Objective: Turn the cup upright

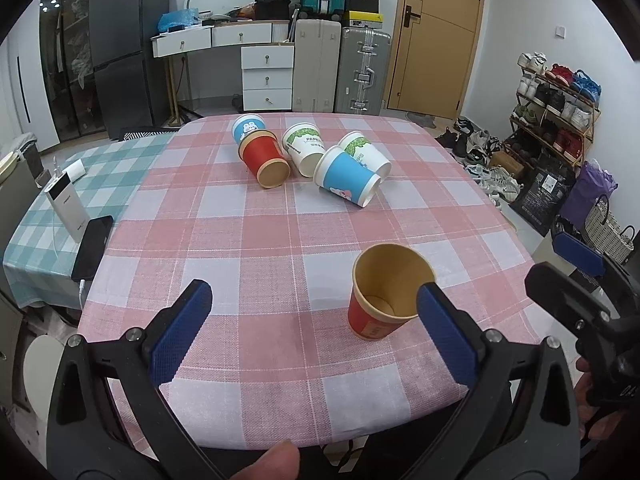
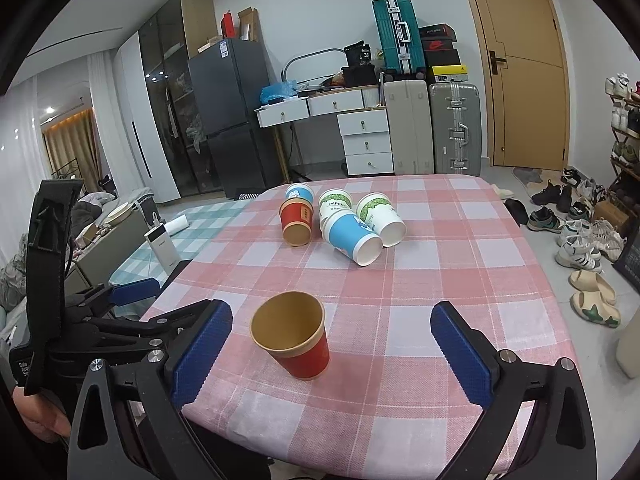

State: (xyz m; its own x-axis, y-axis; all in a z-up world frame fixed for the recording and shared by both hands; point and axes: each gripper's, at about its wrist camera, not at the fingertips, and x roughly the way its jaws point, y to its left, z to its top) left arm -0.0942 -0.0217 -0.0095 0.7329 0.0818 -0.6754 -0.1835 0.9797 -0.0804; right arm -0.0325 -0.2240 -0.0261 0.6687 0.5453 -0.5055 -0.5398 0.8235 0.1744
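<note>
Near the front edge of the pink checked table (image 2: 400,392) one red cup (image 2: 296,336) stands upright, mouth up, nothing inside that I can see; both tongs hang close to it but neither touches it. The right gripper (image 2: 336,352) is spread wide, its blue pads either side of the cup with clear cloth between, holding nothing; the left gripper (image 1: 312,328) is just as wide and empty, the cup sitting at about two o'clock from it, partly behind its right pad.

Further back, toward twelve o'clock, five more cups lie tipped in a huddle: a second red cup (image 2: 295,222), a blue cup (image 2: 352,238) pointing its mouth this way, two green-printed white cups (image 2: 380,216) and (image 2: 334,202), and another blue one (image 2: 298,192) behind the red, touching it.

I'd judge these are thin paper: very light, easily dented, apt to roll or skid on the cloth; a soft pinch across the mid-wall, below the stiffer rolled rim, looks safest, and the blue one at the front of the pile seems the easiest to reach.

A power bank (image 1: 66,204) and phone (image 1: 93,246) rest on the green cloth at nine o'clock.
</note>
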